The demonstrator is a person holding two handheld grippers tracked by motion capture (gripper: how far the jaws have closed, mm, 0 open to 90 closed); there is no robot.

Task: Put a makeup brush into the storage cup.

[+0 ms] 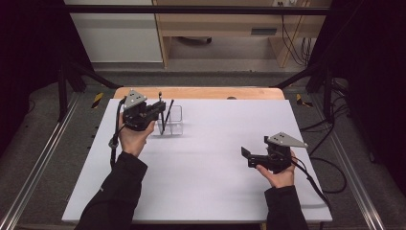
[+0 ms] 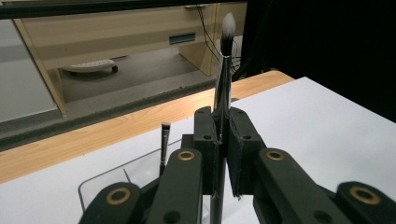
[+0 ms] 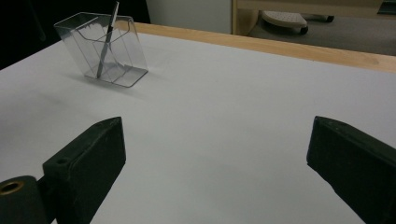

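So this looks like the drop-off stage of tidying makeup brushes into the clear organizer (image 1: 173, 120) sitting near the far left of the white counter (image 1: 206, 163). The left tongs (image 2: 223, 140) are clenched on a long brush (image 2: 223, 88), pinching its shiny handle about halfway down, with the fluffy white-tipped head pointing straight up and the lower end dropping out of sight between the jaws. In the high view that brush (image 1: 168, 112) hangs right at the organizer, roughly over its left compartment, though I can't tell whether the bottom end is inside yet or just above the rim. A thinner brush (image 2: 165, 144) already stands in the organizer, leaning a little. My guess at the next move: ease the held brush down until its end is inside a compartment, keep it clear of the thin one, then let the jaws go. The acrylic looks light, so a sideways bump could easily slide or tip it. The right tongs (image 1: 251, 155) sit well apart over the right side of the counter, jaws spread wide and holding nothing, just pointing toward the organizer (image 3: 102, 46).
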